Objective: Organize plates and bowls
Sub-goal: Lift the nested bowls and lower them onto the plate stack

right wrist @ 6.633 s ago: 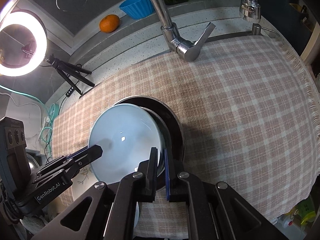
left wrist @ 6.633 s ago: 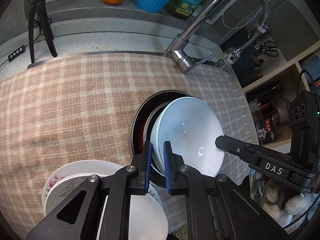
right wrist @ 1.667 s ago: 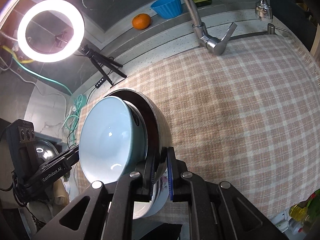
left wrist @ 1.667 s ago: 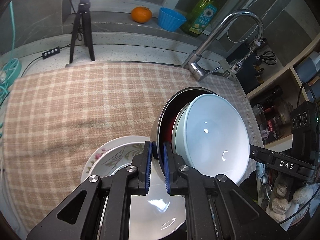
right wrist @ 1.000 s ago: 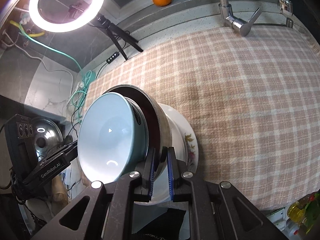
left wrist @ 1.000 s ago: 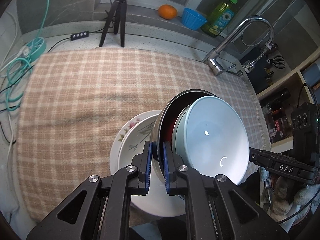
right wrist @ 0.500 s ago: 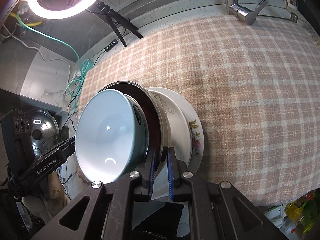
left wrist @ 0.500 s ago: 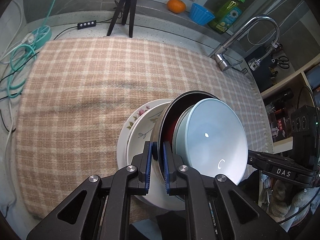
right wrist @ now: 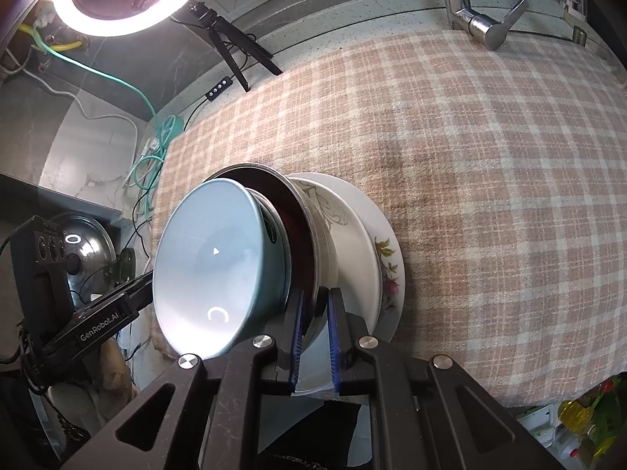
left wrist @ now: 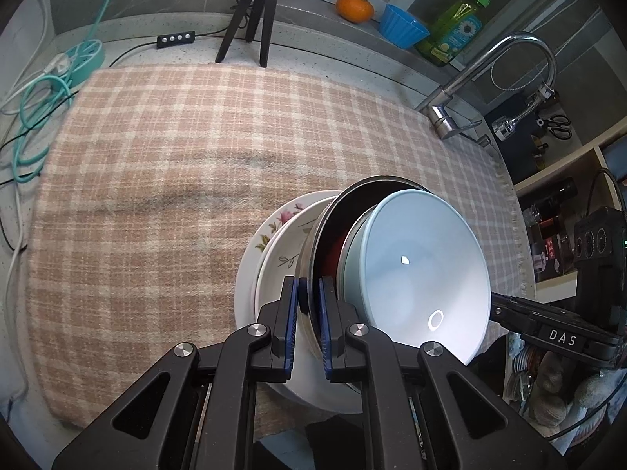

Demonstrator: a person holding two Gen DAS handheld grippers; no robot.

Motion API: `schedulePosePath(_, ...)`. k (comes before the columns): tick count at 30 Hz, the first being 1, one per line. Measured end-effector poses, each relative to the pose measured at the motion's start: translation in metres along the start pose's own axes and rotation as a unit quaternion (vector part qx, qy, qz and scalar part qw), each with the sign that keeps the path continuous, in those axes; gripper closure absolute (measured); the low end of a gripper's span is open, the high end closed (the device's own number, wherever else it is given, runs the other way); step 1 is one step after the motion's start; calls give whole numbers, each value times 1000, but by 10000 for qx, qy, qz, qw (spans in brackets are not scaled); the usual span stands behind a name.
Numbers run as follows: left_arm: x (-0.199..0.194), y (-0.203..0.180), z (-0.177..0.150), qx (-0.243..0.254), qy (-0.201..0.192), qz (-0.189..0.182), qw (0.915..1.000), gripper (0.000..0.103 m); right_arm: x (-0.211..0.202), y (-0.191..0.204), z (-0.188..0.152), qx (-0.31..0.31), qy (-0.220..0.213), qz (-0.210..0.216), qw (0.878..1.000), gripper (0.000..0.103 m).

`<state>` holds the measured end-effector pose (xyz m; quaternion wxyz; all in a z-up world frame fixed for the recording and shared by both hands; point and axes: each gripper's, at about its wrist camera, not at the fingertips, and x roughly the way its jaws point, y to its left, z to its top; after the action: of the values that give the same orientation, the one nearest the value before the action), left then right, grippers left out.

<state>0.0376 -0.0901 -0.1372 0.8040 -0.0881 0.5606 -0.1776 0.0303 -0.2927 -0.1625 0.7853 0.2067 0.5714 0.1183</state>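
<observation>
1. Both grippers are clamped on the rim of the metal bowl (left wrist: 325,243): the left gripper (left wrist: 308,305) pinches its near-left edge and the right gripper (right wrist: 315,315) pinches the opposite edge, jaws nearly shut with only the thin steel wall between the pads.
2. A pale blue bowl (left wrist: 423,274) sits nested inside the metal one, so the pair is carried as one load.
3. Taking the stack of plates (left wrist: 270,246) as the landmark: a few seconds ago the nested bowls sat on the checked cloth (left wrist: 176,164) to one side of the plates. Now they hang directly above the plates, tilted, covering most of the top plate.
4. Over the last second the plates have slid further under the bowls in both wrist views, while the grip itself has not changed.
5. The faucet (left wrist: 490,78), orange (left wrist: 354,8) and small blue cup (left wrist: 403,31) lie well beyond the plates, at the back of the counter, and play no part.
6. My reading: the carry is nearly over and the set-down is what remains. The bowls look tilted relative to the plates, so levelling them before lowering seems wise, or the blue bowl may shift inside the metal one.
7. I cannot tell whether the metal bowl's base already touches the top plate.
</observation>
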Motion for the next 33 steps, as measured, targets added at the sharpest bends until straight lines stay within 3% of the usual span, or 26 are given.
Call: schedulePosePath(33,-5,1,-7,-12,-53,70,10000,91,-2,1,-5,9,-61,15,10000,90)
